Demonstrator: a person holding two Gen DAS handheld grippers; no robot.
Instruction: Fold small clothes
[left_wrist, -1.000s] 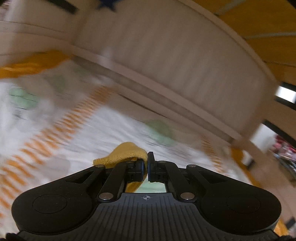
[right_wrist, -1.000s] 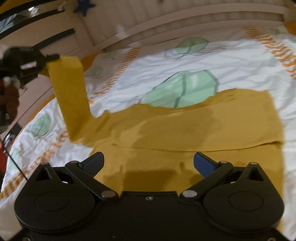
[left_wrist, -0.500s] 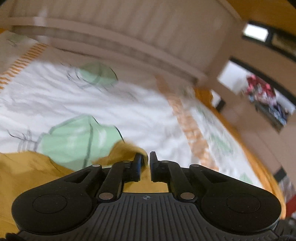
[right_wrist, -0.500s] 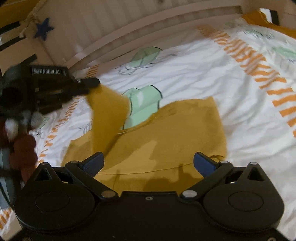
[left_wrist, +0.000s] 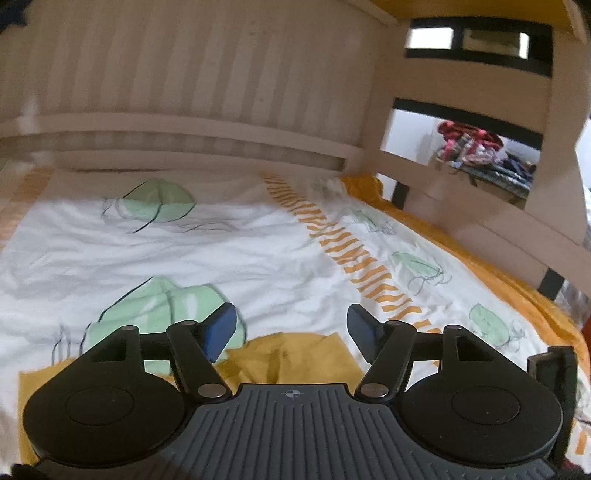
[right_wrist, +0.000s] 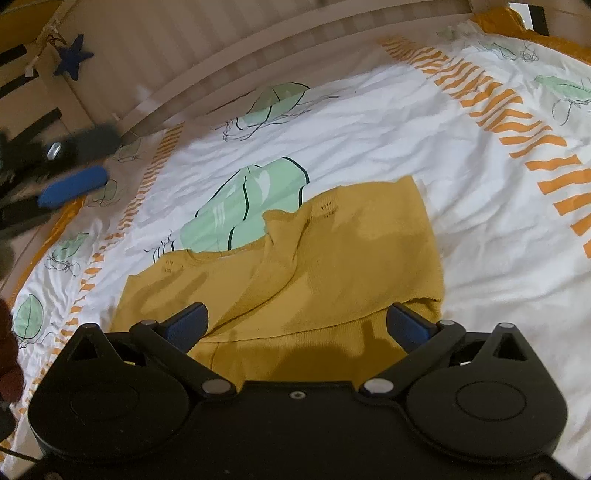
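Sleeve (right_wrist: 280, 254) work is the step in hand: the left gripper (left_wrist: 288, 328) has just been opening its jaws, nothing is between them now, and the folded-in flap lies loose across the shirt (right_wrist: 332, 266), so it is best pressed flat before the next fold. The right gripper (right_wrist: 295, 325) hovers with jaws released over the shirt's near hem, apart from the cloth. The shirt is mustard knit, rumpled at the collar, lying mid-bed (right_wrist: 424, 155) with its collar toward the headboard-side rail.
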